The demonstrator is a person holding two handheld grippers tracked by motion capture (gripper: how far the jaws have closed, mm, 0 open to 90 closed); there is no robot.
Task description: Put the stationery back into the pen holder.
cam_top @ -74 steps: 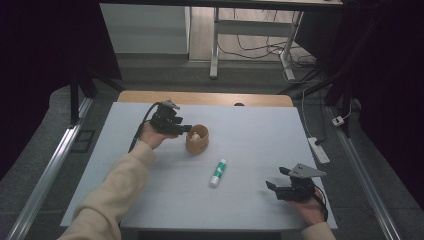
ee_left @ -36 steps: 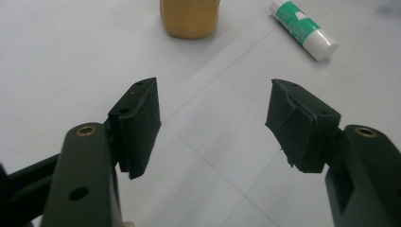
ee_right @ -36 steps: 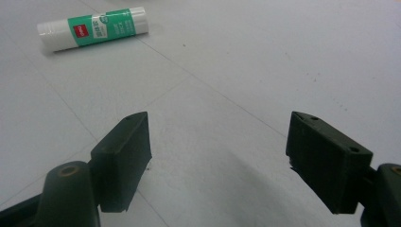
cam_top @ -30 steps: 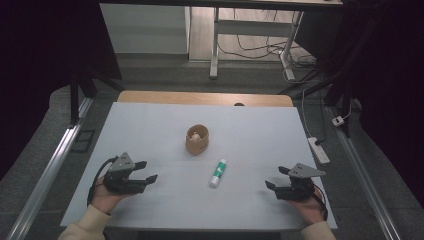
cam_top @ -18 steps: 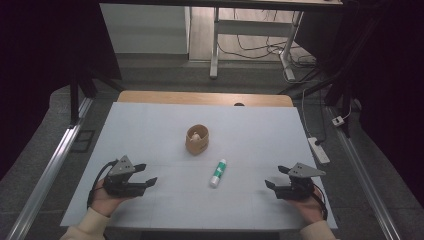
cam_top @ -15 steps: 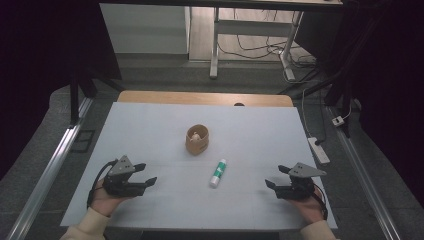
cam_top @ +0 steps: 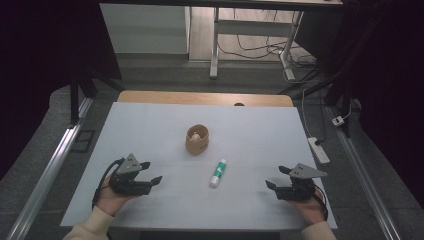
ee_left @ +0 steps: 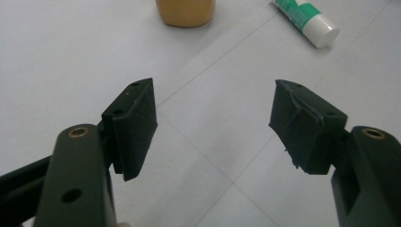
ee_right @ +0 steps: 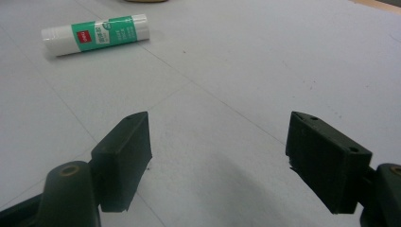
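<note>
Left gripper (cam_top: pixel 151 172) pulled back from wooden cup (cam_top: pixel 197 139), glue stick (cam_top: pixel 218 173) between both grippers, right gripper (cam_top: pixel 276 177) jaws wide, left likewise

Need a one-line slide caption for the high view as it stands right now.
Both open grippers, left and right, rest at the near edge of the white table, flanking a lying glue stick and small wooden cup.

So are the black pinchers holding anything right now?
No, nothing is held. The left gripper and the right gripper are both open, with just bare table between their jaws. The glue stick lies loose on the table.
</note>
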